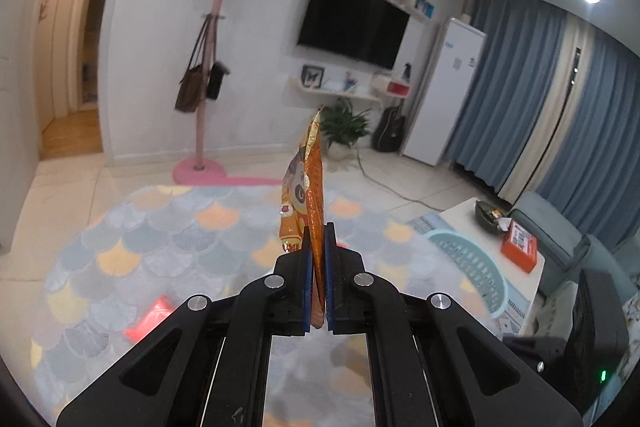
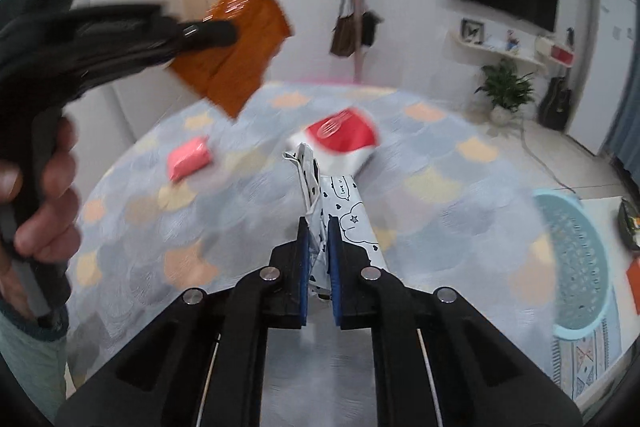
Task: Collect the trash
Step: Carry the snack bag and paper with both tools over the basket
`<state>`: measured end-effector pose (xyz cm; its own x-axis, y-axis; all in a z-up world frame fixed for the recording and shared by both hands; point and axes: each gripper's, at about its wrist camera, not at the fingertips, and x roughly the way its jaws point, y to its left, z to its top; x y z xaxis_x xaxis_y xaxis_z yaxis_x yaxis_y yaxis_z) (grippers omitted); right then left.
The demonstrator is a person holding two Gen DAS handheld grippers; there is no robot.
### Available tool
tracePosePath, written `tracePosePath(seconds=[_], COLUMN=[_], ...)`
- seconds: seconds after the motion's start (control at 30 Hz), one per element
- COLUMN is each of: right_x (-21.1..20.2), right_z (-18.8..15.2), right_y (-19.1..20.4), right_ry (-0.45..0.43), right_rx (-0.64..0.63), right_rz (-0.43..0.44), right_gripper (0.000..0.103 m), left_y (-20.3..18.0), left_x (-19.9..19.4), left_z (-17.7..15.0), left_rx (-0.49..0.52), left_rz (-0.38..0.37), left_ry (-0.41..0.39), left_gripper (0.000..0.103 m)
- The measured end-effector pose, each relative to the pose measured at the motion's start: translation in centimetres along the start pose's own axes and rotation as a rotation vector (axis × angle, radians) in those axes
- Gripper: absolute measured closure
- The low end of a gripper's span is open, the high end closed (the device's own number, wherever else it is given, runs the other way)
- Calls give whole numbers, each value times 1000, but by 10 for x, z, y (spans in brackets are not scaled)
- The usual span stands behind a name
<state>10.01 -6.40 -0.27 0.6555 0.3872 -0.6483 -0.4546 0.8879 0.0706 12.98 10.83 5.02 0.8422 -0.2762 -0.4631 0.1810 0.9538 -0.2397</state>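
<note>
Left gripper (image 1: 319, 247): I've clamped the orange wrapper (image 1: 310, 183).
Right gripper (image 2: 318, 239): clamped on white patterned packet (image 2: 344, 211).
Floor: scale-pattern rug (image 1: 160, 227), pink packet (image 2: 188, 157) lying there.

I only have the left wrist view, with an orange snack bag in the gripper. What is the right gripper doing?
Observer: The right gripper is shut on a white wrapper with black doodles.
Operator: Anything still on the rug that I can't see?
Observer: A red and white packet lies just beyond that wrapper.
Operator: How does my orange bag look from there?
Observer: The orange snack bag hangs well above the rug, broad side showing, in the left gripper.
</note>
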Motion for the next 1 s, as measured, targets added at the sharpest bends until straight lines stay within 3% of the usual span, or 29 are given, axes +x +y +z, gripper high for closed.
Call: tracePosePath(seconds=[0.23, 0.5, 0.63, 0.7, 0.87, 1.0], right_x=[-48, -69, -71, -70, -69, -64], right_z=[10, -2, -15, -20, -37, -49], right_y=[-64, -150, -199, -222, -281, -311], right_ry=[-111, -128, -113, -101, -76, -57], right_rx=[99, 266, 352, 401, 545, 599], right_rz=[-114, -223, -279, -277, -272, -298], right_gripper=[96, 96, 96, 96, 96, 96], left_y=[-66, -155, -190, -204, -226, -241], left_x=[-17, 24, 62, 82, 140, 177], left_z=[6, -7, -12, -15, -24, -37], left_rx=[78, 170, 173, 172, 105, 85], left_rz=[-65, -194, -273, -297, -439, -458], left_ry=[-50, 13, 78, 114, 261, 329], left_gripper=[100, 100, 100, 100, 100, 100])
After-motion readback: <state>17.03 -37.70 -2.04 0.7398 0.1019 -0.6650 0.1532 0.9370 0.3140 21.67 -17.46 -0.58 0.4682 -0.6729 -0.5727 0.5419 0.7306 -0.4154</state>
